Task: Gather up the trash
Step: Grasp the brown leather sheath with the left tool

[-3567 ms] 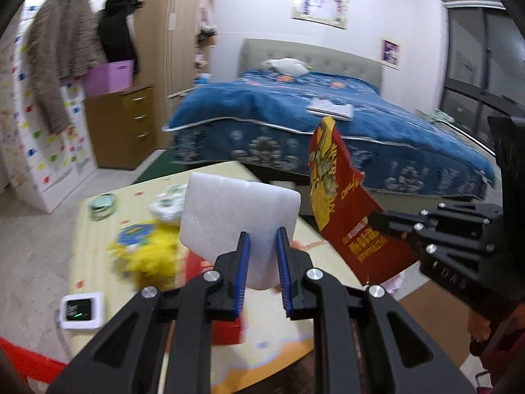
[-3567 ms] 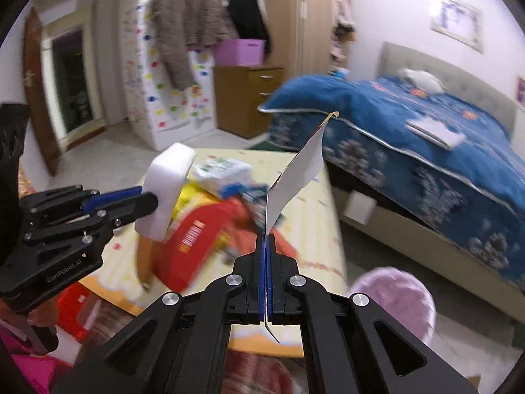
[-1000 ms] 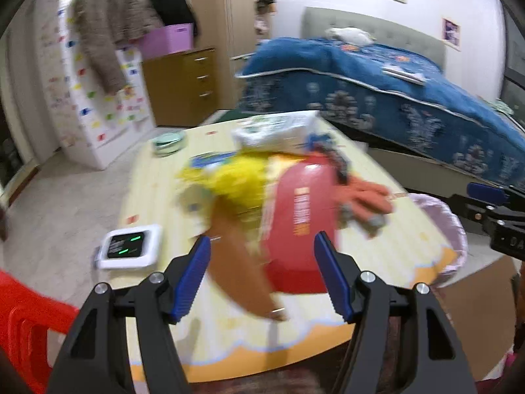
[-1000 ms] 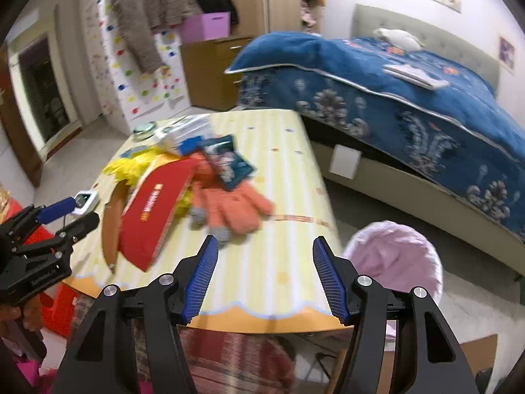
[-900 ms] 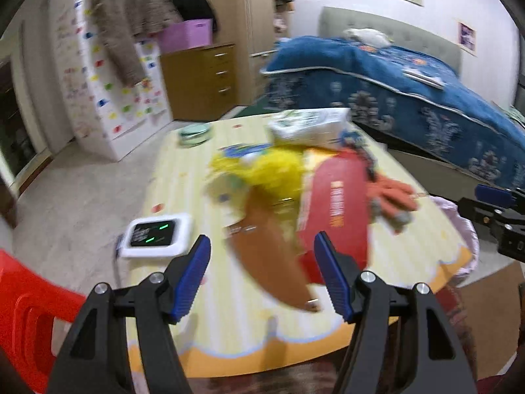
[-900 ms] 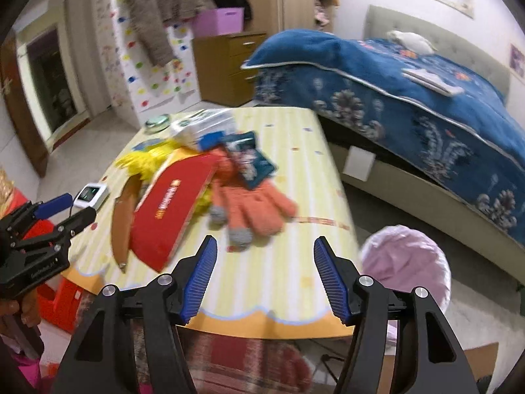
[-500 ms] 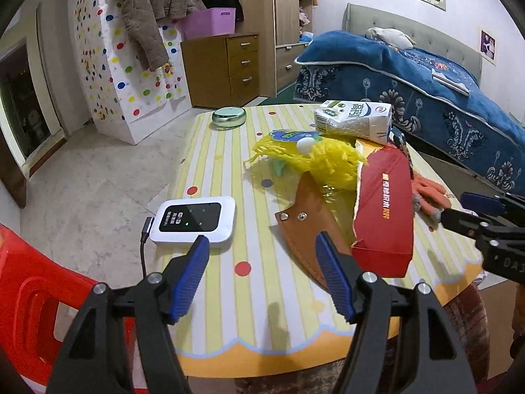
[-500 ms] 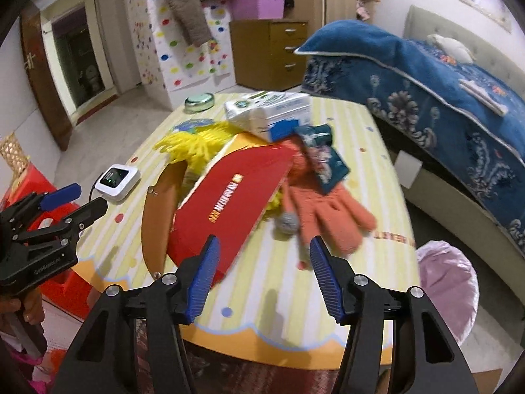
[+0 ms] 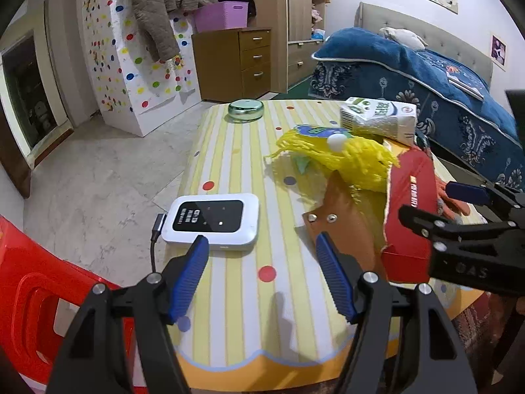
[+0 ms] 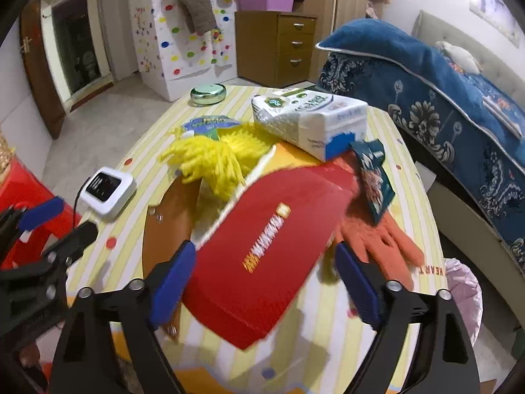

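Observation:
A flat red box (image 10: 265, 246) lies on the striped yellow table (image 10: 328, 344), its near end between my right gripper's open jaws. My right gripper (image 10: 265, 282) is open and empty. The red box also shows in the left wrist view (image 9: 410, 210). My left gripper (image 9: 262, 274) is open and empty above the table's near edge, just in front of a white pocket router (image 9: 213, 221). A pink-lined trash bin (image 10: 462, 292) stands on the floor right of the table.
On the table: yellow yarn (image 10: 213, 157), a milk carton (image 10: 308, 118), an orange glove (image 10: 380, 239), a teal snack packet (image 10: 374, 180), a brown leather sheath (image 9: 344, 226), a green round tin (image 9: 246, 110). A red plastic stool (image 9: 36, 295) stands at left. A blue bed (image 10: 443, 82) is at right.
Both grippers let go of the white foam block and the red packet and now stand open. Both have swung back over the table and moved closer to the red box and the router.

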{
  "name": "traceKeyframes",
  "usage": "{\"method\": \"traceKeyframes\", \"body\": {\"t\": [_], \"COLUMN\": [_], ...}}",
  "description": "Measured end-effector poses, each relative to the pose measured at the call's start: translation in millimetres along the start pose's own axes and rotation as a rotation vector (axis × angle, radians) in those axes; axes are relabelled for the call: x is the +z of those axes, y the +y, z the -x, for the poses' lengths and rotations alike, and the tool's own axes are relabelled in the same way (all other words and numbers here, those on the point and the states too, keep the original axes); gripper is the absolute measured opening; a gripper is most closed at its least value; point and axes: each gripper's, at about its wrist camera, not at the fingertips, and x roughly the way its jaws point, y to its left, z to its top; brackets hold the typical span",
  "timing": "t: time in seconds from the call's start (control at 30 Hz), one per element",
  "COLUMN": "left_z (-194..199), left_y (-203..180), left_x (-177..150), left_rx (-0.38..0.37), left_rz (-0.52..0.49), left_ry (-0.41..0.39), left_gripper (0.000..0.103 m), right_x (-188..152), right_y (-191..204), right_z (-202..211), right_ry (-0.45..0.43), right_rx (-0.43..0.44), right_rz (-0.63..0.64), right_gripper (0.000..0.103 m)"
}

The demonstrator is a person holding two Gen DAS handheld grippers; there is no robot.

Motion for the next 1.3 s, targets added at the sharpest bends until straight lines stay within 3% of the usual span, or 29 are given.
{"method": "traceKeyframes", "body": {"t": [0.23,0.57,0.9,0.93,1.23,1.3], "left_z": [-5.3,-11.1,-23.8,-26.6,-57.3,-58.2], "left_y": [3.6,-19.1,-47.2,-49.6,-65.9,-65.3], "left_x": [1.0,1.6,7.4,8.1,7.9,8.7], "left_rx": [-0.041,-0.107,-0.151,-0.118,-0.107,-0.096], "left_rz": [0.001,-0.015,-0.005,0.006,0.052,0.066], "left_ry": [0.008,0.029,0.074,0.084,0.203,0.194], "left_gripper": [0.066,0.066,0.066,0.066,0.066,0.064], "right_x": [9.0,-12.7,-27.0,-27.4,-35.0,-37.0], "right_y": [6.5,-13.9,-56.7,-60.7,-77.1,-77.0], "right_z": [-23.3,-4.3,37.3,40.1,48.2,49.1], "right_ry": [0.037,0.069,0.004,-0.003,-0.03,-0.037], "right_rx": [-0.105,-0.161,-0.096,-0.102,-0.083,-0.08], "right_rz": [-0.01,0.019,-0.093,-0.104,-0.147,-0.142], "right_gripper": [0.087,0.087,0.087,0.087,0.087,0.087]}}
